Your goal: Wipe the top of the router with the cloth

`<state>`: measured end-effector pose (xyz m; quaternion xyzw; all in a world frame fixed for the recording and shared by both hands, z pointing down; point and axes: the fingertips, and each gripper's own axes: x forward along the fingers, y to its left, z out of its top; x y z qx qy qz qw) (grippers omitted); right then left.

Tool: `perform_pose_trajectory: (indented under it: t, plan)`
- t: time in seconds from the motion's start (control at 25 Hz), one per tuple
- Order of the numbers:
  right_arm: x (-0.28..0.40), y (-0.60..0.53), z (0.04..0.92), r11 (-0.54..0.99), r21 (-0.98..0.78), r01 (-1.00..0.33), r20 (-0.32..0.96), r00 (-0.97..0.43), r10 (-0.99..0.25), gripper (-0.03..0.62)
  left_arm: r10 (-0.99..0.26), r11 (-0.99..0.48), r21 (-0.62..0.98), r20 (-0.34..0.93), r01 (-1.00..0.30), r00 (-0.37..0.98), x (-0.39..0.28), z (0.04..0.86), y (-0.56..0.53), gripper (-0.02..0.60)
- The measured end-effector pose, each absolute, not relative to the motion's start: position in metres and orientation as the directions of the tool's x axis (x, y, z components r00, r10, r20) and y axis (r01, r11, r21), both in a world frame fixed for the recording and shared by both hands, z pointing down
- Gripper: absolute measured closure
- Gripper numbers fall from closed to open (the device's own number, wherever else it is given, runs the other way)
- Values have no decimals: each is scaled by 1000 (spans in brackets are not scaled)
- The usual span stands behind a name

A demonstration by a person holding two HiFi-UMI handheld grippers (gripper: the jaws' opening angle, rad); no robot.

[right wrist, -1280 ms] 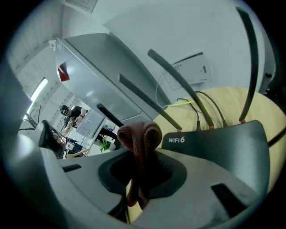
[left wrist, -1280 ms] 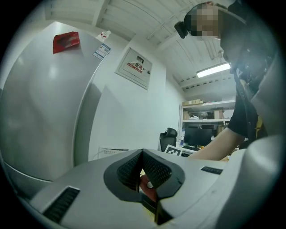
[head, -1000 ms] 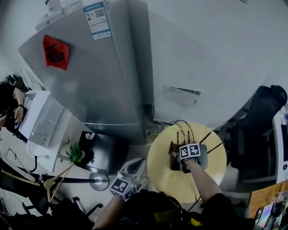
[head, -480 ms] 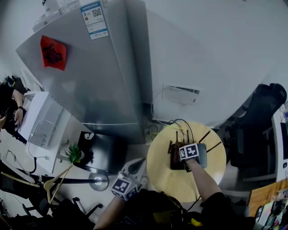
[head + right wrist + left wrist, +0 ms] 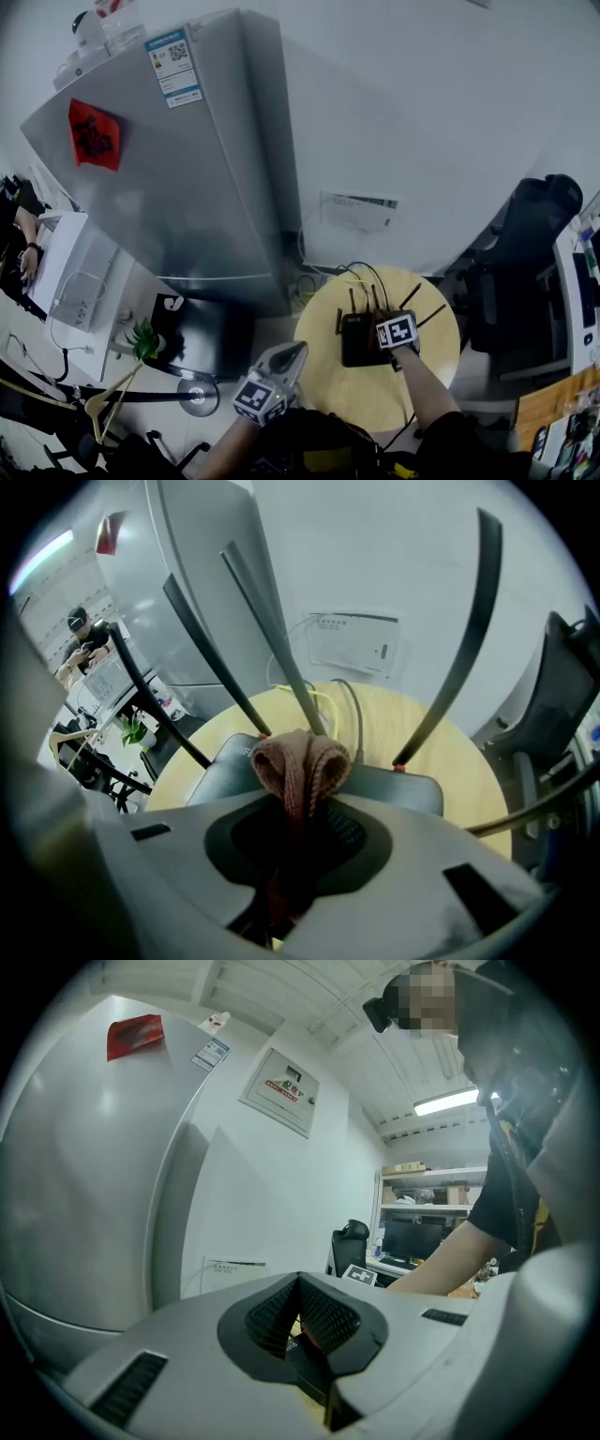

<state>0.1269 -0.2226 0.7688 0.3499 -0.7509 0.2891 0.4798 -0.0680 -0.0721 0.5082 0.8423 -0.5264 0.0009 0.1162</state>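
At lower centre, right gripper jaws clamp cloth over router: apparently the wiping step. Next, sweep across top. Left gripper jaws together.

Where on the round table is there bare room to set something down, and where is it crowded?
Bare: the near strip of the table, between the router and the person's edge, and a crescent left of it. Crowded: the far side, where antennas and cables run, and the router's top under the right gripper holding the cloth.
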Motion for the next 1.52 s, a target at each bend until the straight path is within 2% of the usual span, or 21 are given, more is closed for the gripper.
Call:
perform_pose_trajectory:
  t: [0.4, 0.64, 0.8, 1.08, 1.52]
  plan:
    - [184, -241, 766, 565, 6, -825, 924, -212, -319, 526, -870, -443, 204, 136, -873, 474, -54, 513, -78, 580]
    - [186, -255, 757, 565, 41, -824, 895, -221, -387, 528, -870, -441, 206, 141, -874, 472, -52, 513, -79, 580]
    - [206, -241, 767, 558, 103, -823, 933, -114, -341, 527, -870, -438, 210, 144, -874, 471, -50, 514, -76, 580]
    - [218, -248, 748, 614, 296, -732, 904, 7, -427, 528, -873, -436, 205, 140, -876, 467, -51, 510, -73, 580]
    - [237, -238, 739, 573, 414, -707, 861, 98, -500, 528, -880, -424, 200, 141, -883, 454, -57, 511, -57, 580]
